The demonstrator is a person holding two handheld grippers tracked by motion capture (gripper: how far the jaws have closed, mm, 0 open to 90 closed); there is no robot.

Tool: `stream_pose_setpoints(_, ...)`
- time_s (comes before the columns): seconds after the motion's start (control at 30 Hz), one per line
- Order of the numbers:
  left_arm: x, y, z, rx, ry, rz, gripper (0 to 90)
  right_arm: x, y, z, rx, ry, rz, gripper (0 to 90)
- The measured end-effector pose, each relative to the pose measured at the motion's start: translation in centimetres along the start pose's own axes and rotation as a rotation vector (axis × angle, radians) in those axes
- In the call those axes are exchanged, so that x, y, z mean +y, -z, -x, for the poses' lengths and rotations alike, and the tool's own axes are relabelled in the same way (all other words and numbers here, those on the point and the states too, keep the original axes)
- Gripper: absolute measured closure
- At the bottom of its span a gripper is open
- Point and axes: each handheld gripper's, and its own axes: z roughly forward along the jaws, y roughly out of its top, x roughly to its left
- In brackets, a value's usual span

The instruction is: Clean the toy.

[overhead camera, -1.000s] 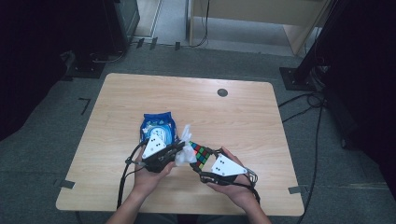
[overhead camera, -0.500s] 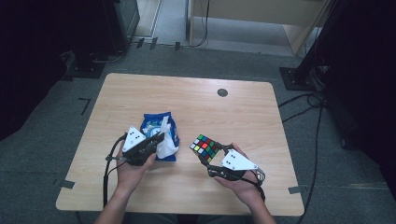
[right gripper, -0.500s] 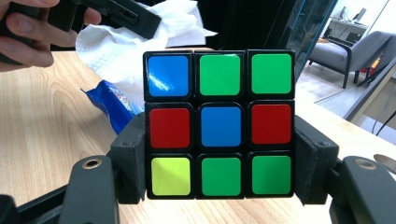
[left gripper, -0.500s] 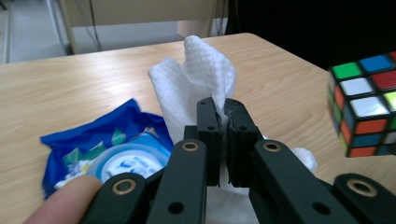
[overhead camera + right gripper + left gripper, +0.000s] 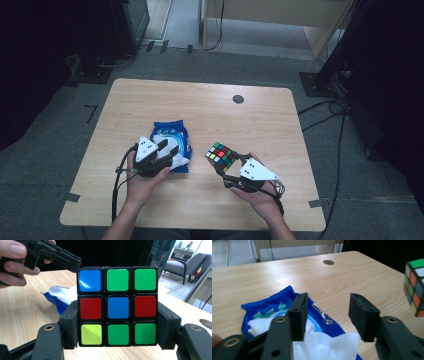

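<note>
- Right gripper [image 5: 117,325] clamps the puzzle cube [image 5: 117,306] by its two sides, at about five o'clock on the table [image 5: 210,105] in the high view.
- Cube face toward its camera: blue, green, green; red, blue, red; yellow-green, green, green, in black frames.
- Left gripper [image 5: 328,315] has just been opening; its jaws stand apart, empty, over the blue wipes pack [image 5: 272,302] at seven o'clock.
- White tissue [image 5: 324,345] sticks out of that pack.
</note>
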Motion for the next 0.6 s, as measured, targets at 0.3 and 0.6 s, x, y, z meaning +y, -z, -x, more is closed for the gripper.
stream_pose_setpoints(0.3,-0.7,-1.1,3.6,-0.129,-0.192,-0.013,31.1,1.1,0.4,0.0,-0.001,-0.073,0.014,34.4)
stream_pose_setpoints(0.6,-1.3,-1.6,5.9,-0.176,-0.32,0.029,25.8,3.3,0.4,-1.5,0.048,-0.205,-0.004,34.4)
